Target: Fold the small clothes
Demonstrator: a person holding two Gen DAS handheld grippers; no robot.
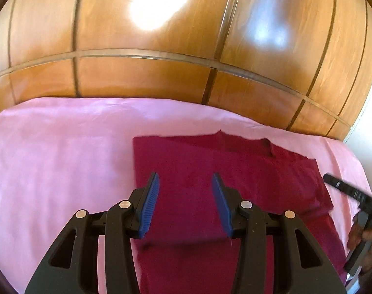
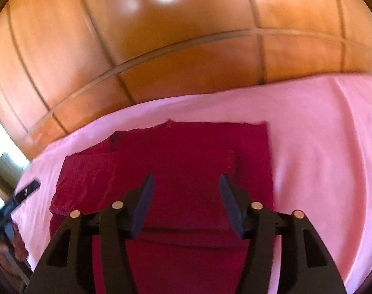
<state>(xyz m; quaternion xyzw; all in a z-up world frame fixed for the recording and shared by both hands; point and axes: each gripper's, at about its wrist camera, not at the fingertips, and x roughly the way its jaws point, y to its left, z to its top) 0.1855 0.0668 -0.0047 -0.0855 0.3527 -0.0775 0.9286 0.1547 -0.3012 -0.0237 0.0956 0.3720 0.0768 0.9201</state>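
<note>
A dark red garment (image 1: 235, 166) lies flat on the pink sheet (image 1: 51, 159), with folded layers showing at its far edge. In the left wrist view my left gripper (image 1: 185, 176) hovers over the garment's left part, open, its blue pads apart with nothing between them. In the right wrist view my right gripper (image 2: 186, 177) hangs above the middle of the garment (image 2: 186, 147), open and holding nothing. A folded edge crosses the cloth just below its pads. One finger of the other gripper (image 1: 342, 188) pokes in over the garment's right edge.
Glossy wooden wardrobe doors (image 1: 137, 73) stand right behind the bed. The pink sheet (image 2: 320, 147) spreads wide on both sides of the garment. A person's hand (image 1: 364, 245) grips the right tool; another hand (image 2: 17, 242) shows at the left rim.
</note>
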